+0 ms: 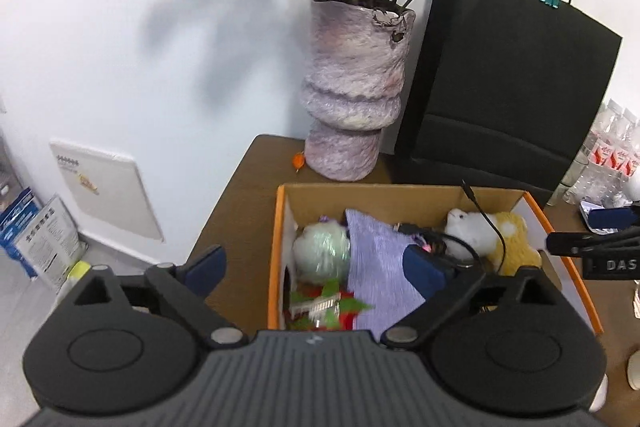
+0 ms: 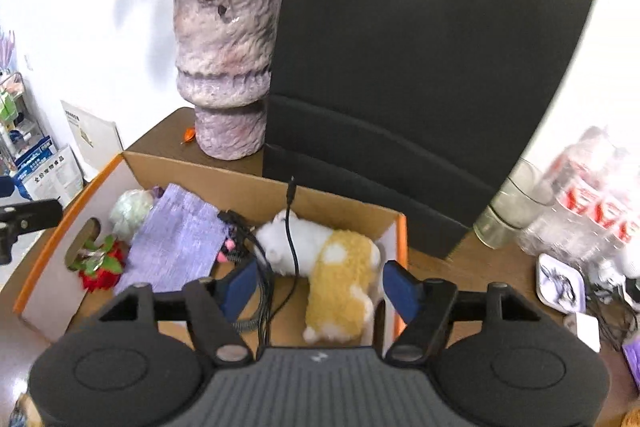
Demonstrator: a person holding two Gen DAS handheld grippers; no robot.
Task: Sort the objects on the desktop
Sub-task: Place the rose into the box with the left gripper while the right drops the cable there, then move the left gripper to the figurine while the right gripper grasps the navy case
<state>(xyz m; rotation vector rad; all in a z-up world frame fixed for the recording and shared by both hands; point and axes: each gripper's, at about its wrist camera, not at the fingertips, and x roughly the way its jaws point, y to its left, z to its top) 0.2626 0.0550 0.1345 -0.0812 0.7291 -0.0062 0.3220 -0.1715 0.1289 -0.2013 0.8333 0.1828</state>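
An open cardboard box [image 1: 400, 197] [image 2: 344, 205] with orange edges sits on the brown table. In it lie a purple cloth [image 1: 380, 267] [image 2: 176, 243], a pale green fluffy ball [image 1: 322, 251] [image 2: 130, 209], a red artificial flower [image 1: 320, 311] [image 2: 102, 273], a white and yellow plush toy [image 1: 492, 235] [image 2: 332, 267] and a black cable [image 1: 486, 217] [image 2: 291, 223]. My left gripper [image 1: 316, 269] is open and empty above the box's left side. My right gripper [image 2: 320, 287] is open and empty above the plush toy. The right gripper also shows at the left wrist view's edge [image 1: 592, 241].
A purple textured vase [image 1: 352, 91] [image 2: 226, 63] with dried flowers stands behind the box. A black paper bag [image 1: 508, 83] [image 2: 412, 67] stands beside it. Water bottles [image 2: 584, 195], a glass jar [image 2: 512, 205] and small items lie at right. The table's left edge [image 1: 224, 195] drops to the floor.
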